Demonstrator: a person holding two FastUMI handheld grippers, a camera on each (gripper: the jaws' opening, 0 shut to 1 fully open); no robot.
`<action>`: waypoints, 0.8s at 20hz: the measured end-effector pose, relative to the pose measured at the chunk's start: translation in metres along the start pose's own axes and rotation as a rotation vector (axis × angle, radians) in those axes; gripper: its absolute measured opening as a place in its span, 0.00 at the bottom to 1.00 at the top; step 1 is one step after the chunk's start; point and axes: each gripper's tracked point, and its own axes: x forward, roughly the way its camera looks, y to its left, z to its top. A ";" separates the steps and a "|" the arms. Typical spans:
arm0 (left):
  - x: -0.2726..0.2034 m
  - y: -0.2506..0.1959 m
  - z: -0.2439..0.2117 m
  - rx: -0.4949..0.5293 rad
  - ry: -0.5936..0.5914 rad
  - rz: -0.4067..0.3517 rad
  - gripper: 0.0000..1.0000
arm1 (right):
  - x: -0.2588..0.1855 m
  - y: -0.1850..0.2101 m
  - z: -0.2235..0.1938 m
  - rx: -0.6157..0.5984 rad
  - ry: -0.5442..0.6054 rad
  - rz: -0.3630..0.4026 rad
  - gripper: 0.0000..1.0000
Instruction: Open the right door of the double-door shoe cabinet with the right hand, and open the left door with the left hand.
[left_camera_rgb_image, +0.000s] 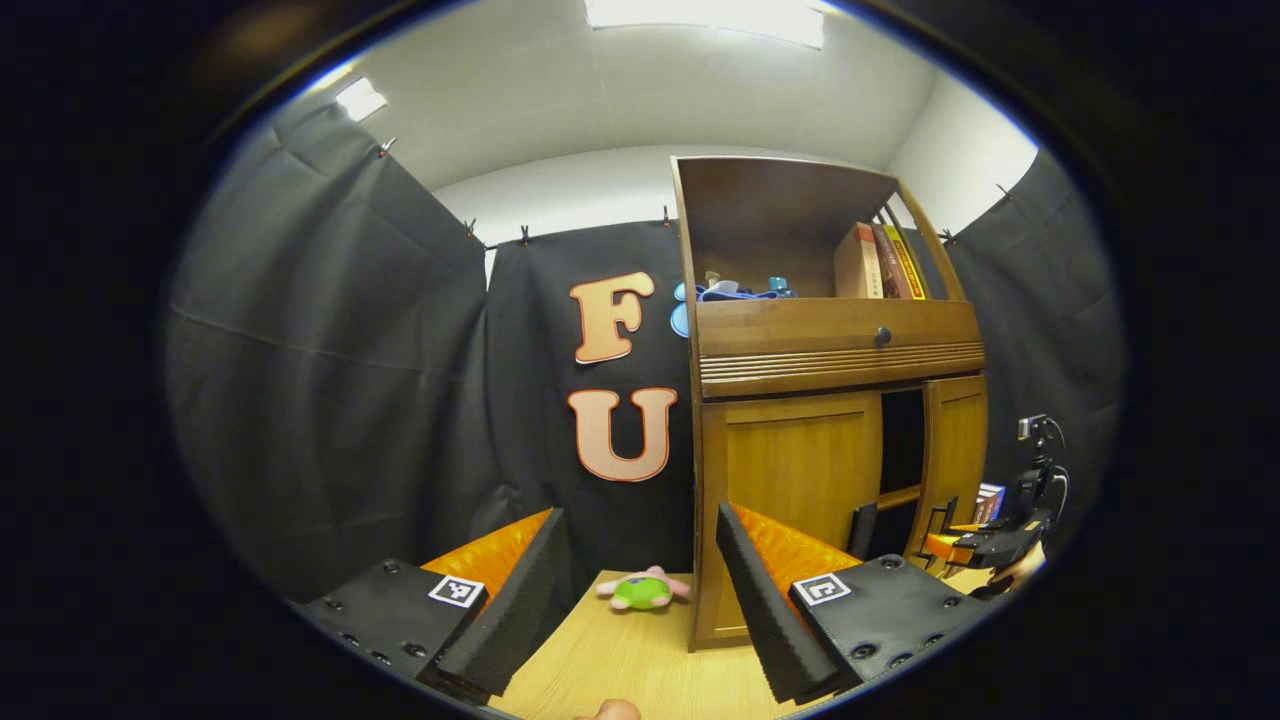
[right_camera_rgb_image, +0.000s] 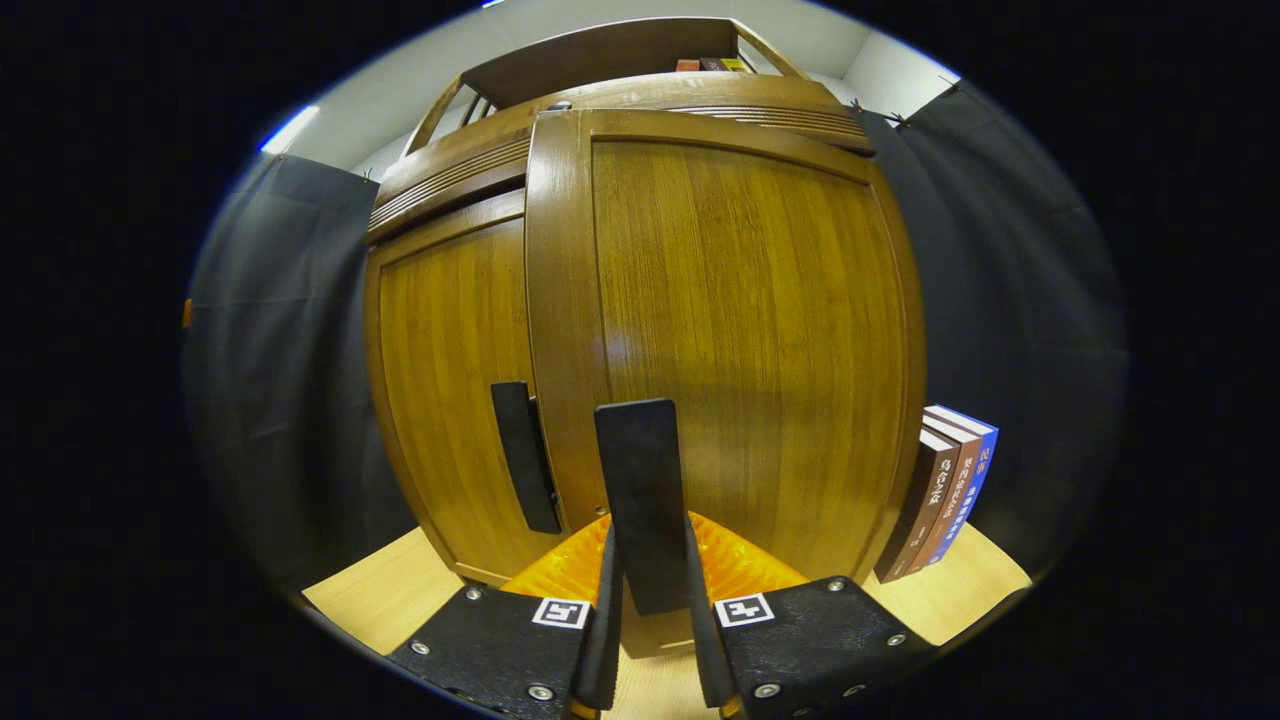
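Observation:
The wooden shoe cabinet (left_camera_rgb_image: 835, 350) stands on the table. Its left door (left_camera_rgb_image: 800, 470) is closed, with a black handle (left_camera_rgb_image: 862, 530) at its inner edge. The right door (left_camera_rgb_image: 955, 450) is swung partly out, and a dark gap shows between the two doors. My left gripper (left_camera_rgb_image: 640, 515) is open and hangs in front of the cabinet's left corner, apart from it. In the right gripper view the right door (right_camera_rgb_image: 740, 330) is close ahead, and my right gripper (right_camera_rgb_image: 648, 545) is shut on its black handle (right_camera_rgb_image: 638, 470). The left door's handle (right_camera_rgb_image: 525, 455) is just to the left.
A green and pink plush toy (left_camera_rgb_image: 642, 590) lies on the light wooden table (left_camera_rgb_image: 610, 660) left of the cabinet. Books (right_camera_rgb_image: 950, 490) stand against the cabinet's right side. More books (left_camera_rgb_image: 880, 262) and blue items sit on the open top shelf. Black cloth walls surround the booth.

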 end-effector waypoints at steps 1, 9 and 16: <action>-0.003 -0.004 0.002 0.000 0.000 -0.005 0.95 | -0.006 -0.001 0.000 0.000 0.001 0.001 0.32; -0.012 -0.026 0.005 -0.025 0.000 -0.050 0.96 | -0.045 -0.021 0.001 -0.003 0.000 0.000 0.30; -0.012 -0.038 0.010 -0.037 -0.003 -0.065 0.97 | -0.075 -0.043 -0.003 -0.025 -0.002 -0.027 0.19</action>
